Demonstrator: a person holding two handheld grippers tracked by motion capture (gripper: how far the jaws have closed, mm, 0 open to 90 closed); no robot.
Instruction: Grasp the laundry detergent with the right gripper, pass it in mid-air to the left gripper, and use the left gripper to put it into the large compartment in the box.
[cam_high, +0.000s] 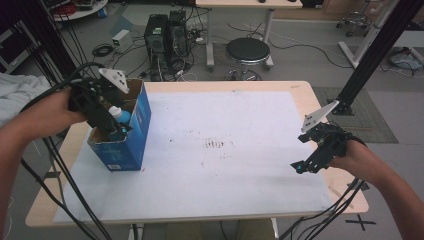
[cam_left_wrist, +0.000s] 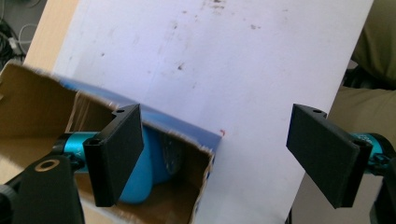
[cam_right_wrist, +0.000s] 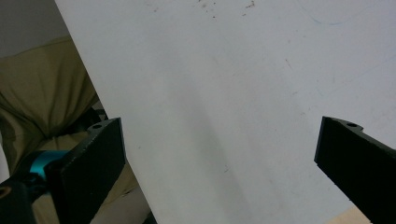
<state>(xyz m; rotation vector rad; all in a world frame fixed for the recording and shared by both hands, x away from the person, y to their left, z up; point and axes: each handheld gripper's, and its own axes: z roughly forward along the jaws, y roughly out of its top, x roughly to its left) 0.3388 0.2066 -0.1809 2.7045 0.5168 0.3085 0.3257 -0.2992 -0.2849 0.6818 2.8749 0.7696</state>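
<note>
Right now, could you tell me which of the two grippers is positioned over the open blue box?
The left gripper: it hangs over the blue box with the bottle inside, while the right gripper hovers over bare white table.

Bottle (cam_high: 121, 117) in box (cam_high: 131, 145), table's (cam_high: 300, 92) left

Grey floor, black stool (cam_high: 247, 52), computer towers (cam_high: 165, 35), cables

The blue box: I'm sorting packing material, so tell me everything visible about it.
The blue box is cardboard, blue outside and plain brown inside, with its top open and the flap edges torn rough. It stands upright at the left side of the white table sheet. Inside lies a blue bottle with a white cap. The left hand-held gripper is above the opening, jaws open, one jaw over the inside of the box and the other out over the sheet; whether it touches the cardboard is unclear.
</note>
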